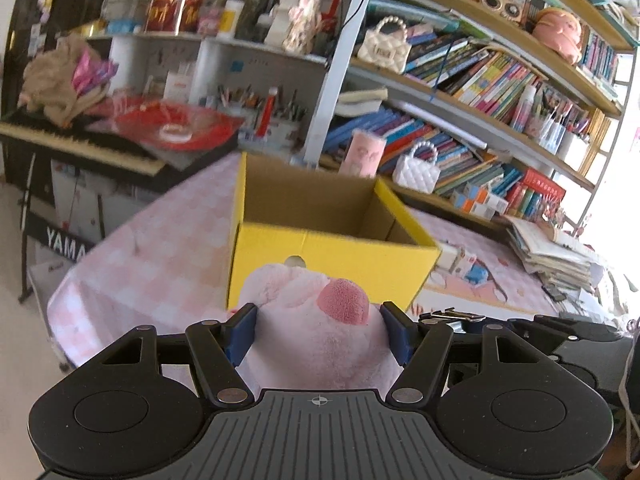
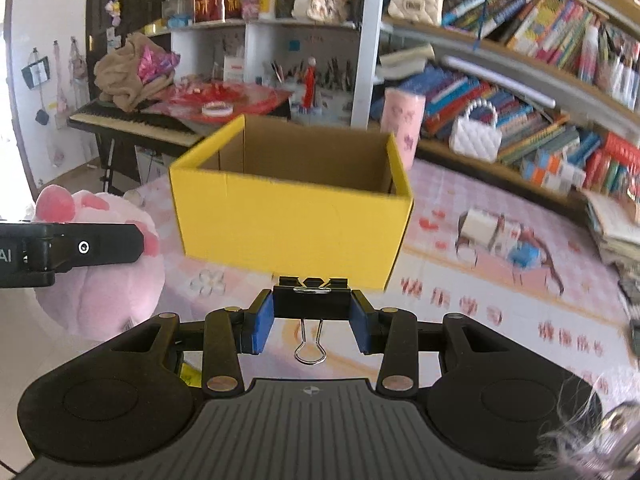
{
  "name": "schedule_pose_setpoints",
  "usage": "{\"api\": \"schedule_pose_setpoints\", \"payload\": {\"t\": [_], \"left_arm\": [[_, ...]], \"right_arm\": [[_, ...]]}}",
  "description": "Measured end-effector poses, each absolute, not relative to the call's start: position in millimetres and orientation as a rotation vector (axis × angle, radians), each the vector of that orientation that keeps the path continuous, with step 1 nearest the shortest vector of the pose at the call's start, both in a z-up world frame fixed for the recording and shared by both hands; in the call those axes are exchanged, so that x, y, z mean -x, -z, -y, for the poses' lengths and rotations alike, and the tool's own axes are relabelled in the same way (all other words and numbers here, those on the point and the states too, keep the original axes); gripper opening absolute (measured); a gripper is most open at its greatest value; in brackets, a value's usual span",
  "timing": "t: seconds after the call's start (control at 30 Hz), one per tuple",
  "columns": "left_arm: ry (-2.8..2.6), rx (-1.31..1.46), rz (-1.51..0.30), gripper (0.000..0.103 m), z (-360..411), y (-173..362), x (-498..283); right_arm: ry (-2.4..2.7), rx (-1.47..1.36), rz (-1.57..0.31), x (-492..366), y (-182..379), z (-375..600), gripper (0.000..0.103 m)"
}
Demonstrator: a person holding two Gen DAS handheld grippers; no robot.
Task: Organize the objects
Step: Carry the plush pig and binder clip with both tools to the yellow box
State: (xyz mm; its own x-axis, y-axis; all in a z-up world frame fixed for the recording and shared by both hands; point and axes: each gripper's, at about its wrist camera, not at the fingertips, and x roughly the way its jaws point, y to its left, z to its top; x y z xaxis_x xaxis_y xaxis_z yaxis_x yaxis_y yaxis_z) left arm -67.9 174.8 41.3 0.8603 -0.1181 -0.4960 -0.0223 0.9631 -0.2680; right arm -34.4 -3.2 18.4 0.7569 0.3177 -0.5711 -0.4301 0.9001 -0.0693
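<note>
A: Left gripper (image 1: 318, 334): what do its jaws hold?

B: They are clamped on a pink plush toy (image 1: 320, 332), held near the front wall of the open yellow cardboard box (image 1: 332, 268), which stands on the pink checked tablecloth (image 1: 132, 272).

A: And the right gripper (image 2: 313, 320)?

B: Its blue pads (image 2: 262, 326) grip a black binder clip (image 2: 312, 300), wire handle hanging down, near the same box (image 2: 292, 216). The plush toy (image 2: 104, 280) lies to its left.

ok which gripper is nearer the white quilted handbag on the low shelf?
Right, probably. The right gripper, shut on a binder clip, sits in front of the yellow box, with the handbag beyond to its right. The left gripper, holding the pink plush, is further left.
</note>
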Motion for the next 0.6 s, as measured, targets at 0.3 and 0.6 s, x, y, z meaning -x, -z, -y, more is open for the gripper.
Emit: {"api": "schedule_pose_setpoints", "payload": {"t": [0.3, 0.6], "left_arm": [[0.013, 0.275, -0.452, 0.066, -179, -66, 22], [-0.019, 0.287, -0.435, 0.066, -172, -68, -45]], "right_arm": [[-0.429, 0.147, -0.511, -14, -52, 6, 0.038], [-0.476, 0.147, -0.473, -78, -70, 3, 0.038]]}}
